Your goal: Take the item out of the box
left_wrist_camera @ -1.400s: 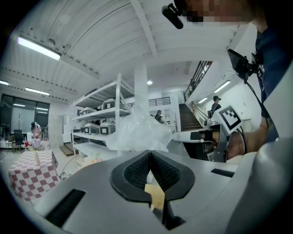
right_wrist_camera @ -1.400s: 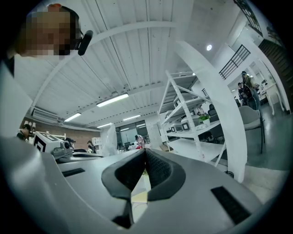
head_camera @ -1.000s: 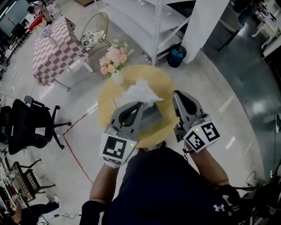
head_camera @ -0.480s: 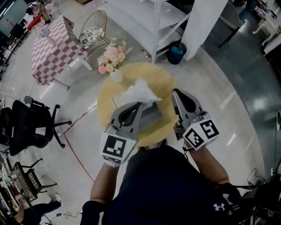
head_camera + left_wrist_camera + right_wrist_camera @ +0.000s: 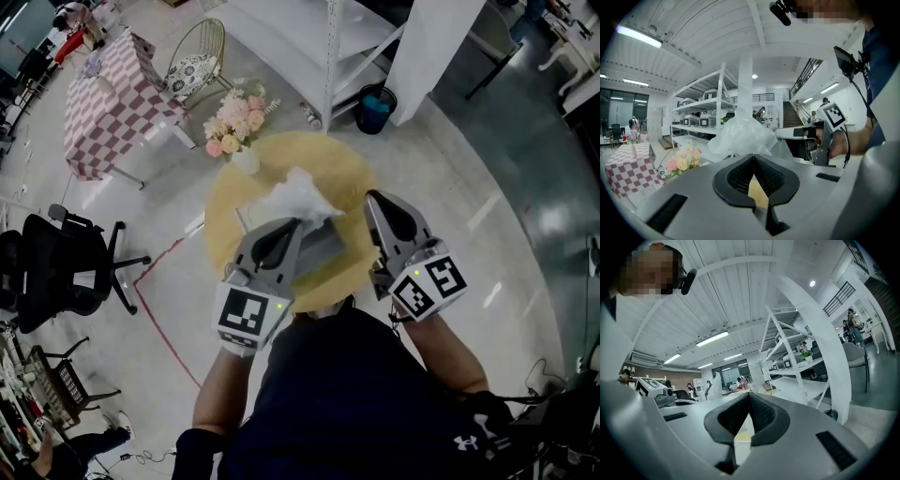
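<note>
yellow and round, the counter (image 5: 225, 234) stands on a pale glossy floor with a grey box (image 5: 323, 246) near its middle. a white tissue (image 5: 298, 197) stands crumpled out of the top of the box, still in it.

the left gripper (image 5: 298, 223) lies over the near side of the box, pointing at the tissue. in the left gripper view its fingers (image 5: 740, 176) are clenched, the tips meeting, with a sliver of yellow counter showing through the gap below them. the tissue (image 5: 740, 136) rises just past the tips; whether an edge of it is caught there cannot be told.

the right gripper (image 5: 372, 199) hovers just right of the box, apart from it, its marker cube toward the person. in the right gripper view its fingers (image 5: 761, 416) are also clenched tip to tip on nothing, again with yellow counter seen through the gap beneath.

pink flowers (image 5: 232, 122) in a white vase (image 5: 246, 161) stand at the far left edge of the counter, well apart from the box. beyond the counter are a white shelf (image 5: 319, 37) and a dark bin (image 5: 377, 111) with something teal in it. to the left stand a chequered table (image 5: 108, 103) and a black chair (image 5: 56, 272).
</note>
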Demonstrator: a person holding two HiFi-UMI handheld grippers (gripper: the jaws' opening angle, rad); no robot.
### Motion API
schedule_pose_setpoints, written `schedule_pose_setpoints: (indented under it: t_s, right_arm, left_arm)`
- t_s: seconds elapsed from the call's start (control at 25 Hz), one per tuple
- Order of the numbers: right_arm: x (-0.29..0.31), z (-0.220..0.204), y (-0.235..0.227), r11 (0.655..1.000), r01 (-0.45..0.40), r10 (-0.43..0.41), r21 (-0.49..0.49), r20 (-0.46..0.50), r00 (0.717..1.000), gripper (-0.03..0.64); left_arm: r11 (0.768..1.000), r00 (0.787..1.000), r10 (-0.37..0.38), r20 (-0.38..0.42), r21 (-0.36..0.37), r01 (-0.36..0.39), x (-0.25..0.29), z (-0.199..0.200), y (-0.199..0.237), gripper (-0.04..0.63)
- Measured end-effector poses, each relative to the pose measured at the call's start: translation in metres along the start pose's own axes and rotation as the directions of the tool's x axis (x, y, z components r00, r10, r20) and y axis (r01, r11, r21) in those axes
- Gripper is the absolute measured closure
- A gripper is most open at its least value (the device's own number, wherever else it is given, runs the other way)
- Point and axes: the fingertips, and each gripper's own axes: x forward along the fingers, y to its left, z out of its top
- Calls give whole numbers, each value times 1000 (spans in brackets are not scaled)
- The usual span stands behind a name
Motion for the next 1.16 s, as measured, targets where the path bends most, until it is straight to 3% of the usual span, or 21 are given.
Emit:
schedule_pose_setpoints:
  t_s: [1.16]
  right_arm:
    - [5, -5, -1, 1000, 3, -3, 11, -17, 1000, 606]
  left_arm:
    - [1000, 1000, -10, -26, -13, 10, 1, -8, 4, 577]
